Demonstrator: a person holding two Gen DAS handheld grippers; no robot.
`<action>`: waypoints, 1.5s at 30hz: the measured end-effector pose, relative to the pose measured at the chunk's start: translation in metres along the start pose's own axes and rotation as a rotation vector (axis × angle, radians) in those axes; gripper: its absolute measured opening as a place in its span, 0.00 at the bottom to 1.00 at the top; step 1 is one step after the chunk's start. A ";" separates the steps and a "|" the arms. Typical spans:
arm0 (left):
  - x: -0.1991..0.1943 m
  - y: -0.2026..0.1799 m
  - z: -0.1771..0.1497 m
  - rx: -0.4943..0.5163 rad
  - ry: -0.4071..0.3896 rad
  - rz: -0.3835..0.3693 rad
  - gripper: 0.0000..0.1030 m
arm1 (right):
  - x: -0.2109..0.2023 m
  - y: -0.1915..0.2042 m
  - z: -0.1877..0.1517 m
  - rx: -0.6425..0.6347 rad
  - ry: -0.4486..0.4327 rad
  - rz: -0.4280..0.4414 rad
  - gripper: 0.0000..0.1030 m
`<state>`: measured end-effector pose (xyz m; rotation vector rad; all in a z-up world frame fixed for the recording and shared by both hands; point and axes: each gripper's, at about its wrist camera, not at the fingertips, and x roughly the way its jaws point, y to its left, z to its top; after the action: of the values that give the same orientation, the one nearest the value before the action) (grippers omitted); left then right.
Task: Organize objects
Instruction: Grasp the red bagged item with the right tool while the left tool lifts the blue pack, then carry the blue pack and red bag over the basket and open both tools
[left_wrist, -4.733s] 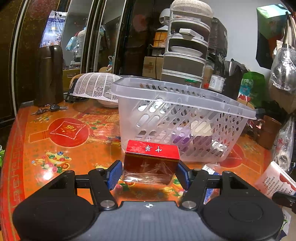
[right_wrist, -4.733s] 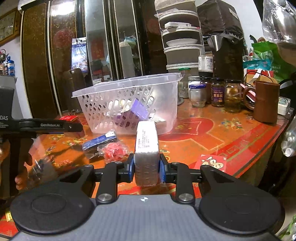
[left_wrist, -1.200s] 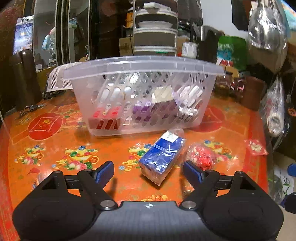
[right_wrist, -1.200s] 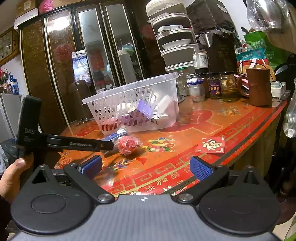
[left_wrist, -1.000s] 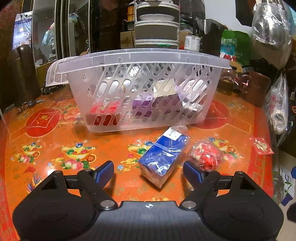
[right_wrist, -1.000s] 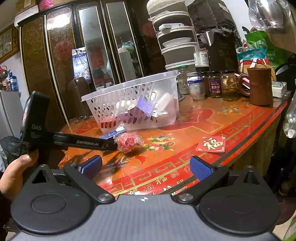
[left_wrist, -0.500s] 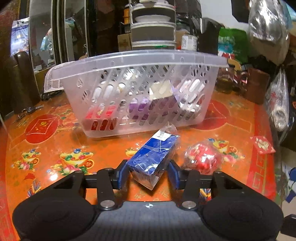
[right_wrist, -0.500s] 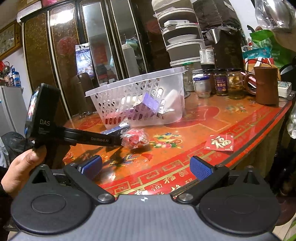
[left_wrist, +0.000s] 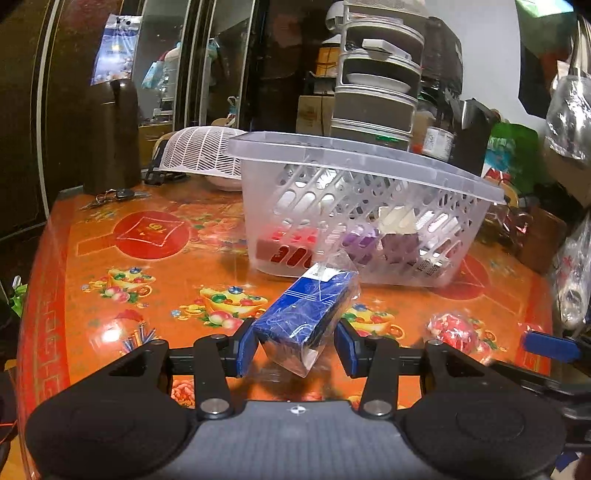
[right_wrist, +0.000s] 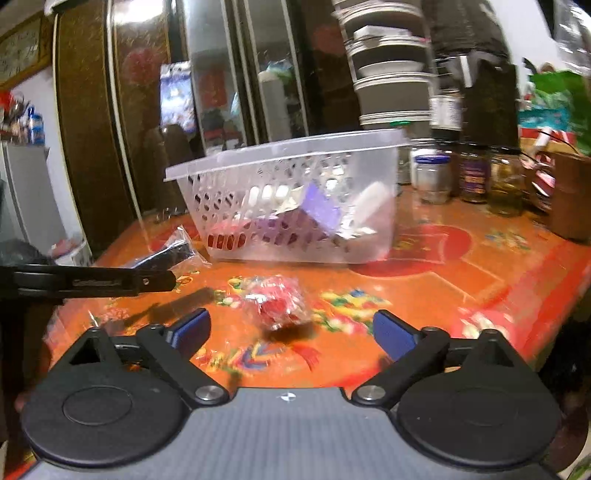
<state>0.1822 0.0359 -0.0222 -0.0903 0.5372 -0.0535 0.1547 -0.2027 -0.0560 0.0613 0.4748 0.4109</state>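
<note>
My left gripper is shut on a blue packet in clear wrap and holds it above the table, in front of the clear plastic basket. The basket holds a red box, purple packs and a white pack. My right gripper is open, its jaws wide on either side of a red candy bag that lies on the table. In the right wrist view the left gripper's arm and the blue packet show at the left, near the basket.
The orange patterned table carries a dark thermos, keys and a white strainer at the back left. Glass jars and a brown mug stand right of the basket. A red envelope lies near the edge.
My left gripper has lifted the blue packet off the table and swung left. My right gripper has moved forward, so the red candy bag now lies between its open jaws.
</note>
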 end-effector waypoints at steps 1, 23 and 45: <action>-0.001 0.000 0.000 0.000 -0.004 0.003 0.48 | 0.008 0.002 0.003 -0.005 0.010 0.008 0.87; -0.002 -0.006 -0.002 0.028 -0.015 -0.031 0.48 | 0.008 0.008 0.009 -0.016 0.028 0.003 0.47; -0.083 -0.014 0.101 0.065 -0.126 -0.105 0.48 | -0.048 -0.008 0.111 -0.033 -0.118 0.000 0.47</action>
<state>0.1627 0.0351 0.1080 -0.0578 0.4042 -0.1662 0.1695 -0.2252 0.0625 0.0534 0.3520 0.4127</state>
